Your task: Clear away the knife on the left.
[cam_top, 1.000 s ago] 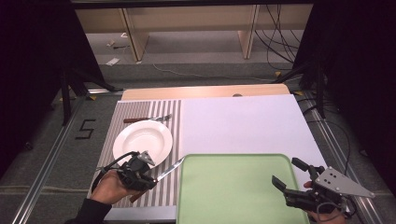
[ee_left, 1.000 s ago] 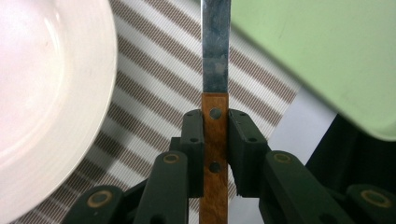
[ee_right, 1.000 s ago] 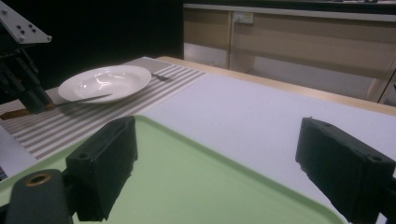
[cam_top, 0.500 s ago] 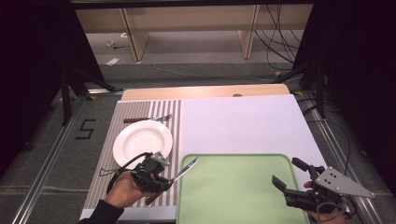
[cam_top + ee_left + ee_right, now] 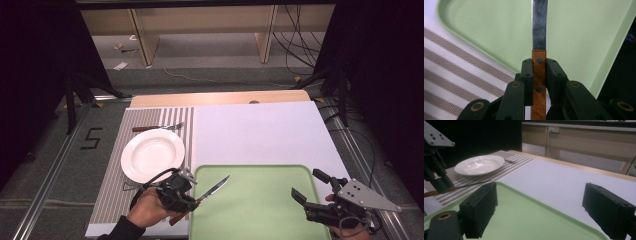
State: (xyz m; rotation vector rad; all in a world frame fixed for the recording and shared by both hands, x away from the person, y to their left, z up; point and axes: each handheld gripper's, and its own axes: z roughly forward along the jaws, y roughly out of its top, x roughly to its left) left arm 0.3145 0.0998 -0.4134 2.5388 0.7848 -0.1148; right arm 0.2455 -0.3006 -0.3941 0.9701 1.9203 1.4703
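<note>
Clamping a knife (image 5: 212,190) by its wooden handle, the left gripper (image 5: 186,196) holds the blade over the green tray (image 5: 260,220). The right gripper (image 5: 308,198) hangs wide open at the tray's right edge.

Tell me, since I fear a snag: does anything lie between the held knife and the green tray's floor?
Nothing visible does. The left tool grips the knife by its wooden handle, blade already over the green tray, whose floor looks bare. The plate and fork sit aside on the striped mat.
</note>
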